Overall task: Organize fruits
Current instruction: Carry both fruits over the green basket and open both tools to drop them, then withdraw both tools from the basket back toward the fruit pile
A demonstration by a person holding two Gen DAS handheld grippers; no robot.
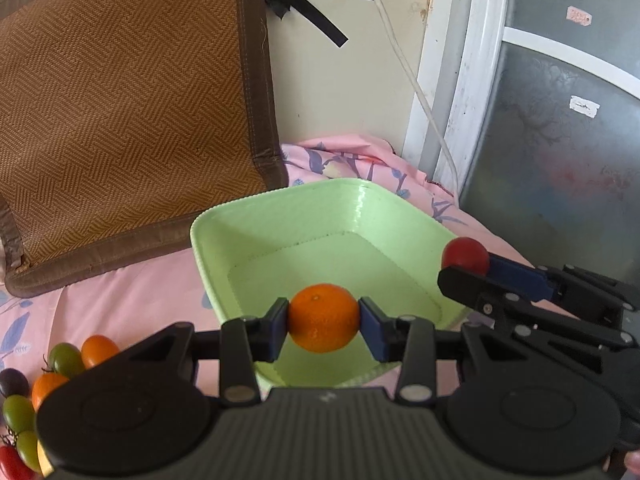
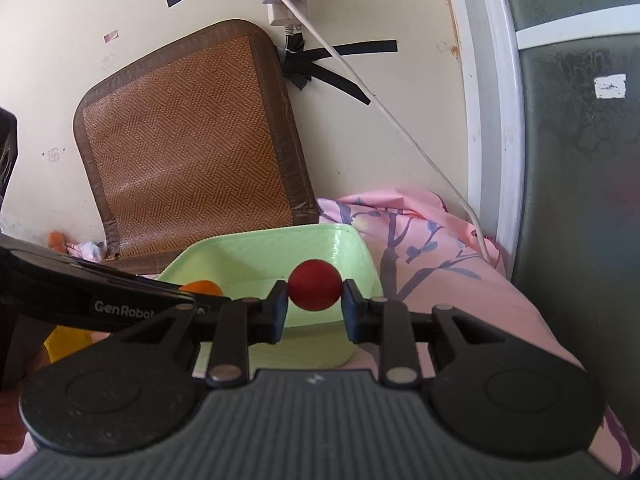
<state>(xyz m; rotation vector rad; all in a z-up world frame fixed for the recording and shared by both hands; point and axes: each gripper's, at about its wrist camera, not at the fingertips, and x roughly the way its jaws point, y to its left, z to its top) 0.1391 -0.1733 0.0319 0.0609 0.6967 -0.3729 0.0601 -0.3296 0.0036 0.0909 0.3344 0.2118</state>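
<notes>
A light green square tray sits on the pink floral cloth; it also shows in the right wrist view. My left gripper is shut on an orange mandarin and holds it above the tray's near side. The mandarin peeks out in the right wrist view. My right gripper is shut on a red cherry tomato, held over the tray's right rim. In the left wrist view the right gripper comes in from the right with the tomato.
Several cherry tomatoes in orange, green, red and dark purple lie on the cloth at lower left. A brown woven mat leans on the wall behind the tray. A white cable hangs down the wall. A frosted door stands right.
</notes>
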